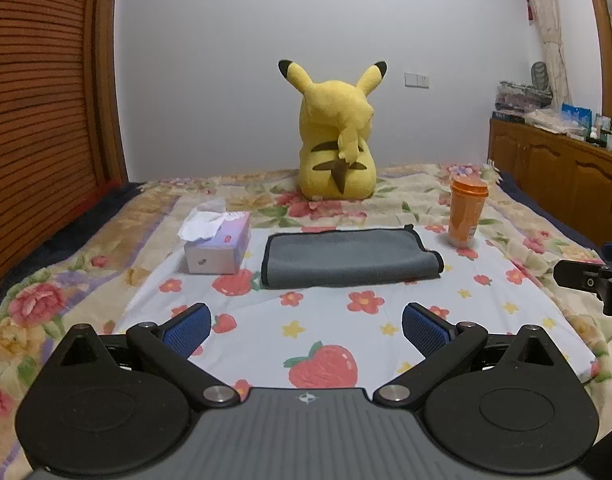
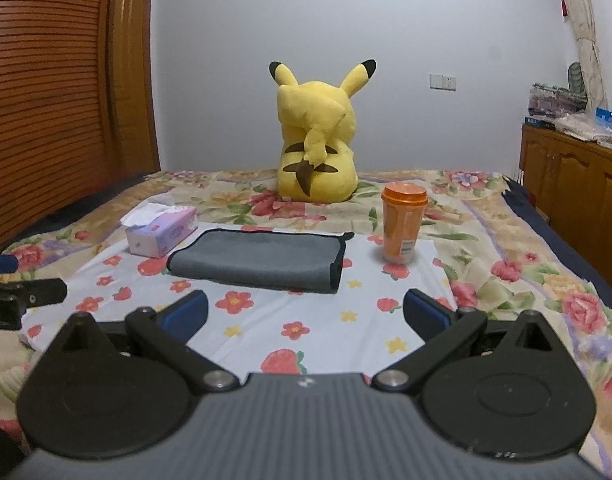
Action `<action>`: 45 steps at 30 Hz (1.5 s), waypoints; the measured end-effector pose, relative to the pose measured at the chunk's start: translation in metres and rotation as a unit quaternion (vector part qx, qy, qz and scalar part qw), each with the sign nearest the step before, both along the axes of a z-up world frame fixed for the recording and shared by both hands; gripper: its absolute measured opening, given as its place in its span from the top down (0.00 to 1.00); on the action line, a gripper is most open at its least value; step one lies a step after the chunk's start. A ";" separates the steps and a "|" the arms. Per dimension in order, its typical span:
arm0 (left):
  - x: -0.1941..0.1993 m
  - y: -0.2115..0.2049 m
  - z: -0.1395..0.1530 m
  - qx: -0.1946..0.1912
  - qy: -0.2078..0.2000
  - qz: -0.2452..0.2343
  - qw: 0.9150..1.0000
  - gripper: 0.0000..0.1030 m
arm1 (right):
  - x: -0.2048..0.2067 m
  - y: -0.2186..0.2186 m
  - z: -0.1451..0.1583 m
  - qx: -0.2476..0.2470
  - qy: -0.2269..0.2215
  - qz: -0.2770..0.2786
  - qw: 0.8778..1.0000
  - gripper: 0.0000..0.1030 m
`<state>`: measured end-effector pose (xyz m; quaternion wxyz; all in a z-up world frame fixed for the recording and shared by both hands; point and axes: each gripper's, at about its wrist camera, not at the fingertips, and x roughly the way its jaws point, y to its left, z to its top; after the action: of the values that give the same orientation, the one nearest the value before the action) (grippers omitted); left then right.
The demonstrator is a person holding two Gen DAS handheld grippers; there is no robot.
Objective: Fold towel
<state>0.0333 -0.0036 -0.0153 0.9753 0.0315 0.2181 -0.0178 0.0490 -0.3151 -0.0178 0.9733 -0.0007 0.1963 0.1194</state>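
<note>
A grey towel (image 1: 345,258) with black trim lies folded into a flat rectangle on the pale strawberry-print sheet (image 1: 317,332); it also shows in the right wrist view (image 2: 258,260). My left gripper (image 1: 306,330) is open and empty, held back from the towel's near edge. My right gripper (image 2: 306,312) is open and empty, also short of the towel. Part of the right gripper shows at the right edge of the left wrist view (image 1: 589,280), and part of the left gripper at the left edge of the right wrist view (image 2: 22,296).
A purple tissue box (image 1: 218,244) stands left of the towel. An orange lidded cup (image 1: 465,212) stands to its right. A yellow Pikachu plush (image 1: 337,136) sits behind. A wooden cabinet (image 1: 565,176) runs along the right, a slatted wardrobe (image 1: 38,112) on the left.
</note>
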 end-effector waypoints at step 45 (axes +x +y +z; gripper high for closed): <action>-0.018 -0.003 0.006 0.010 -0.054 -0.007 0.998 0.00 | -0.015 -0.009 0.005 0.008 -0.046 -0.012 0.999 0.00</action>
<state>0.0149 -0.0071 -0.0088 0.9850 0.0441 0.1653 -0.0207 0.0338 -0.3245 -0.0131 0.9826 0.0038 0.1503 0.1094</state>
